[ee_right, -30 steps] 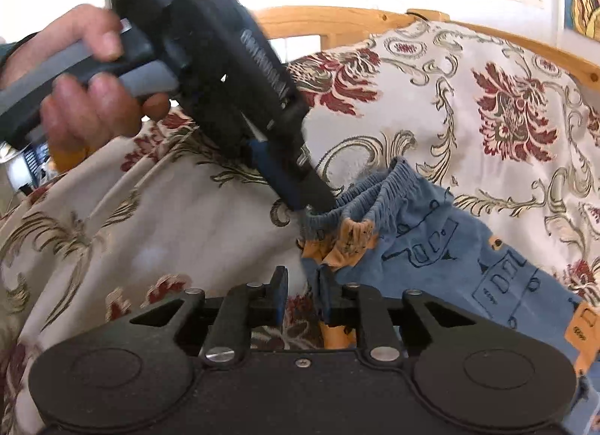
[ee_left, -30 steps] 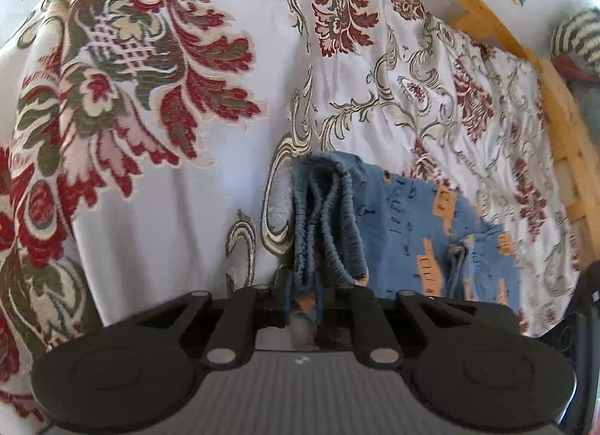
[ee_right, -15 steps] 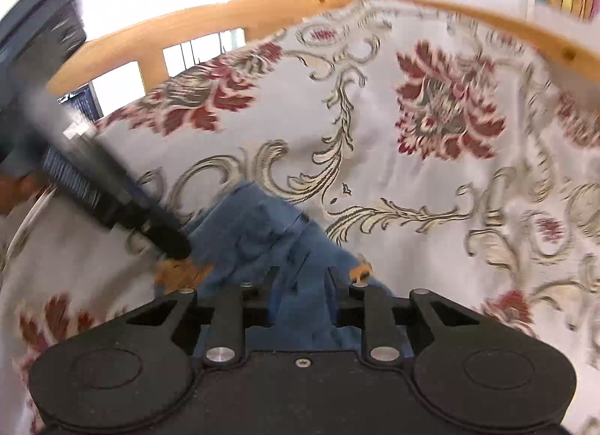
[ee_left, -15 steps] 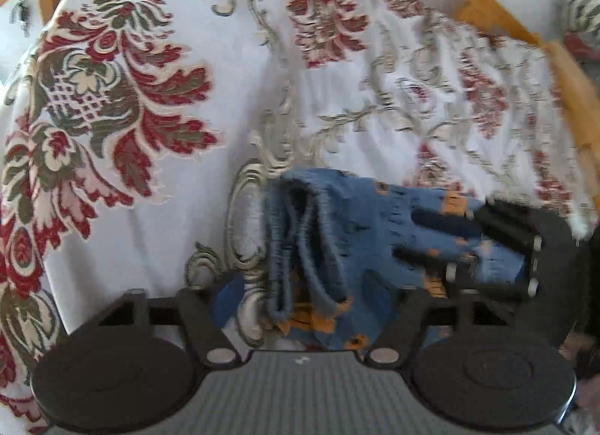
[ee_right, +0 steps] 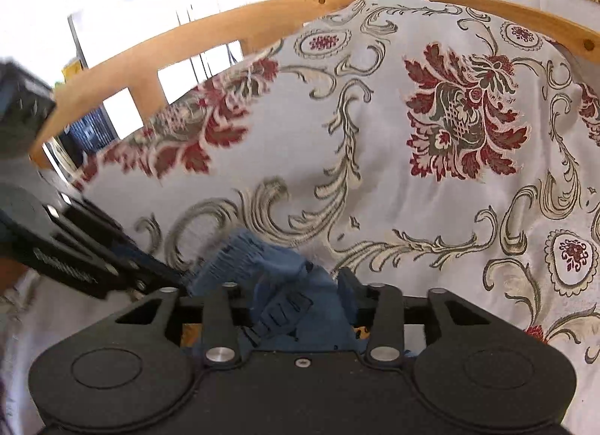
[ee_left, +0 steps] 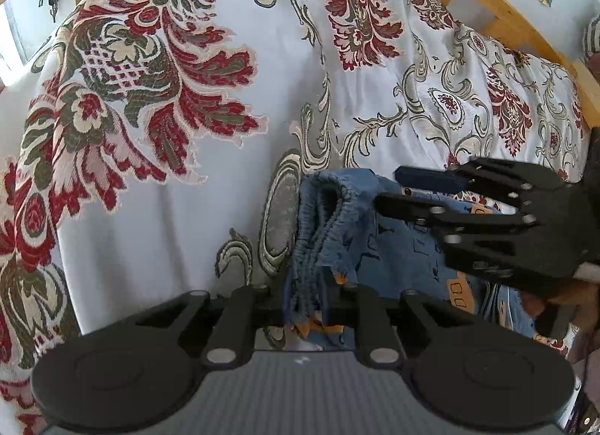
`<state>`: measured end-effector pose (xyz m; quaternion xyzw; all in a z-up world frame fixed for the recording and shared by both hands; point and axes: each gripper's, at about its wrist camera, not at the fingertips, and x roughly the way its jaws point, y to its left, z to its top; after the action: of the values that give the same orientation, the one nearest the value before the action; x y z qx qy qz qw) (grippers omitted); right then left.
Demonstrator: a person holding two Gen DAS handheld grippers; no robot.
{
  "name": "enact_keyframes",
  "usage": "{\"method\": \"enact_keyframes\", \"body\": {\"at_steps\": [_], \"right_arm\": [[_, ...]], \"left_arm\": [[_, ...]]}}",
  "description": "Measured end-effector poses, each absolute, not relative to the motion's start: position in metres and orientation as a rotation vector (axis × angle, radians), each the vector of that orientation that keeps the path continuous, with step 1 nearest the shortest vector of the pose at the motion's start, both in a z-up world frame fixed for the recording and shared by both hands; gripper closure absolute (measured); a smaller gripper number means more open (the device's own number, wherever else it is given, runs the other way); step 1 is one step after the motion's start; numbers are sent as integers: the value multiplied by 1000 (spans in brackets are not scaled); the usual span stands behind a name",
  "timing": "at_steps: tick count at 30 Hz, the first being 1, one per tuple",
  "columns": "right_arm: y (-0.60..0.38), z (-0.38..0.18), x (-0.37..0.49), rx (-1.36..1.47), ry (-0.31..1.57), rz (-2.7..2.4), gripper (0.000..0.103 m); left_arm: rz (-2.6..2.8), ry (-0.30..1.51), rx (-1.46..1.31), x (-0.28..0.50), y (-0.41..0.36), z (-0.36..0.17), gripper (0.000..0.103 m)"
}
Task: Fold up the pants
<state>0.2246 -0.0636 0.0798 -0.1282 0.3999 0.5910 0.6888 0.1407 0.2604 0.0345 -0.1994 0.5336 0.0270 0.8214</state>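
Pants [ee_left: 378, 247] bunched on bed cover [ee_left: 225, 210]; our left gripper [ee_left: 305, 303] just clamped on waistband, our right gripper [ee_right: 296, 296] opening, fabric loose between fingers.

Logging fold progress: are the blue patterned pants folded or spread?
Folded: blue patterned pants lie as a compact bundle, elastic waistband layers stacked along one edge.

Left gripper [ee_left: 305, 298] jaws just closed, clamping blue pants [ee_left: 378, 247] waistband on floral bedspread [ee_left: 187, 116]; right gripper [ee_left: 390, 187] beside.
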Motion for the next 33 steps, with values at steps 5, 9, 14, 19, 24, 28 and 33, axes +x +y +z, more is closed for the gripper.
{"method": "enact_keyframes", "body": {"at_steps": [5, 9, 14, 19, 24, 28, 33], "right_arm": [[-57, 84, 229, -235, 990, 1303, 49], [-57, 85, 242, -126, 1118, 1246, 38], [-67, 87, 257, 24, 1233, 1182, 34], [-90, 85, 250, 106, 1229, 1090, 37], [-145, 92, 197, -21, 1054, 972, 38], [-172, 84, 139, -237, 941, 883, 46], [-168, 53, 97, -424, 886, 836, 56]], "left_arm": [[59, 1138, -433, 137, 258, 38, 75], [51, 1137, -433, 133, 254, 37, 66], [52, 1128, -398, 132, 248, 36, 63], [103, 1120, -379, 133, 246, 32, 76], [94, 1101, -375, 132, 246, 29, 84], [76, 1087, -344, 129, 243, 32, 85], [84, 1093, -351, 129, 243, 32, 84]]}}
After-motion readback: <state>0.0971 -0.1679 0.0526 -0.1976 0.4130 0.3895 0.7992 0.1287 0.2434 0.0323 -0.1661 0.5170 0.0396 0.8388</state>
